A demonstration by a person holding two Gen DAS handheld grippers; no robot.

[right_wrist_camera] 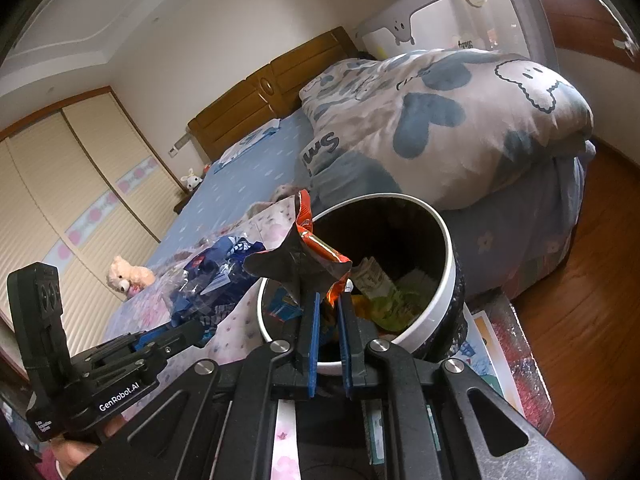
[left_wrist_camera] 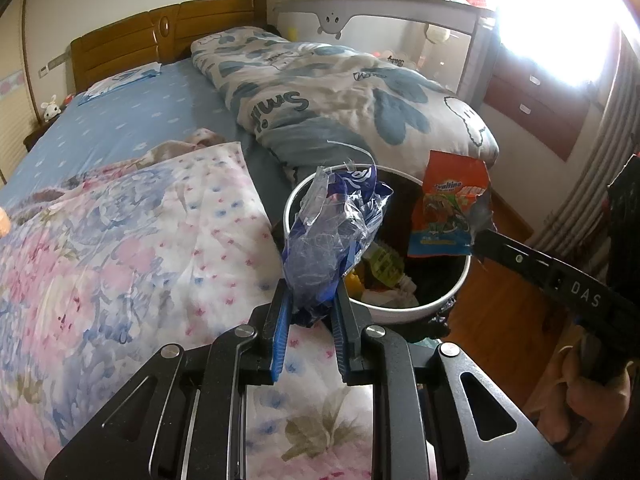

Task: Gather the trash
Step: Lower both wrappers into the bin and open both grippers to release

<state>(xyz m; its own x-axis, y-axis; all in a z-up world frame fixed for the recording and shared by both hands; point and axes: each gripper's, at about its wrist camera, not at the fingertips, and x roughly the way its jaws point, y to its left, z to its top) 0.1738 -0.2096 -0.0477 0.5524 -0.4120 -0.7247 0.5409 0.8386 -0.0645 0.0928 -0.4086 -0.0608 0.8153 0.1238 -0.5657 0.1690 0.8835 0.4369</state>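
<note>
My left gripper (left_wrist_camera: 310, 300) is shut on a crumpled blue and clear plastic wrapper (left_wrist_camera: 334, 232) and holds it at the near left rim of a white trash bin (left_wrist_camera: 400, 312) with a black liner. My right gripper (right_wrist_camera: 330, 300) is shut on an orange snack packet (right_wrist_camera: 316, 248) and holds it over the bin's rim (right_wrist_camera: 436, 304). In the left wrist view the orange packet (left_wrist_camera: 448, 212) hangs above the bin's right side. The bin holds green and yellow wrappers (left_wrist_camera: 384, 268). The left gripper with the blue wrapper (right_wrist_camera: 216, 276) shows at the left of the right wrist view.
The bin stands beside a bed with a floral quilt (left_wrist_camera: 132, 248), a blue sheet (left_wrist_camera: 120, 128) and a heart-print duvet (left_wrist_camera: 340, 92). A wooden headboard (left_wrist_camera: 160, 36) and a crib (left_wrist_camera: 400, 24) stand behind. Wood floor (right_wrist_camera: 580, 288) lies to the right. A box (right_wrist_camera: 508, 364) sits under the bin.
</note>
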